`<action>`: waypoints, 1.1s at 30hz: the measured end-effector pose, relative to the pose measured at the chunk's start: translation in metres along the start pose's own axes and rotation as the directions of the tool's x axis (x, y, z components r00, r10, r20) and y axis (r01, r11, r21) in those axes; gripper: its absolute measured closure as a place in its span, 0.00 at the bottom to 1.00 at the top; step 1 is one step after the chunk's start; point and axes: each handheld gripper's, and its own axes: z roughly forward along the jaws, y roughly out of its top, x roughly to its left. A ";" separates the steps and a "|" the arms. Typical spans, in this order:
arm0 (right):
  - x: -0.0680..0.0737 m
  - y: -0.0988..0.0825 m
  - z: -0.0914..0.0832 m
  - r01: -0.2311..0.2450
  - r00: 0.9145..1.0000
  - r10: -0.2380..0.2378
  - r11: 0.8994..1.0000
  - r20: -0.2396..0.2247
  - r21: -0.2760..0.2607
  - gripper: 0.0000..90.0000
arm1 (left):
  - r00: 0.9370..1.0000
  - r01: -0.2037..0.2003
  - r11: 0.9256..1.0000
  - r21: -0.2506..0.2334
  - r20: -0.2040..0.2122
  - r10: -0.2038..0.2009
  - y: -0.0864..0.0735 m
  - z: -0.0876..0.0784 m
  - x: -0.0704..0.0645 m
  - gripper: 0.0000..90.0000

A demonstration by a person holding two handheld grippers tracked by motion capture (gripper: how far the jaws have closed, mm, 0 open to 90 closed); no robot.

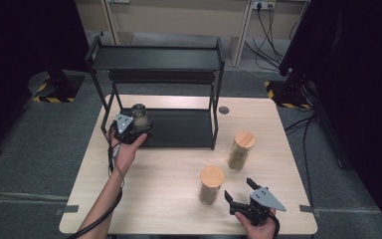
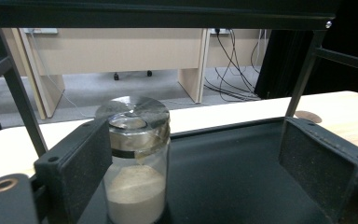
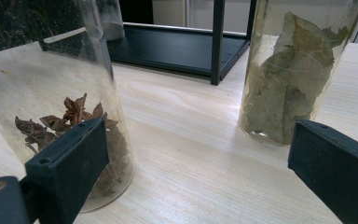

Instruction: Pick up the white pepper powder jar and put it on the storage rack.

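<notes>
Two grippers are in my hands. My left gripper [image 1: 135, 125] stands wide at the rack [image 1: 156, 59], its jaws flanking the powder jar [image 2: 135, 158] on the bottom shelf; I cannot tell if one pad touches it. My right gripper [image 1: 242, 191] rests wide and empty near the table [image 1: 169, 169] edge, beside the anise jar [image 1: 211, 185], with the leaf jar [image 1: 241, 150] beyond. Grey carpet surrounds us.

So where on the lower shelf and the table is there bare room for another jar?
The lower shelf is bare right of the silver-lidded jar in the open left tool. The table's front-left is free. Crowded: the two wooden-lidded jars by the open right tool.
</notes>
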 end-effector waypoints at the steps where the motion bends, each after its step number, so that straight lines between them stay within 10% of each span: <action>1: 0.000 0.000 0.000 0.000 1.000 0.000 1.000 0.000 0.000 0.06 | 1.000 -0.001 1.000 0.001 0.003 0.001 0.000 -0.001 -0.001 0.10; 33: 0.000 0.000 0.000 -0.004 1.000 0.004 1.000 0.000 -0.001 0.06 | 0.999 0.014 1.000 -0.004 0.052 -0.014 -0.017 -0.037 -0.015 0.11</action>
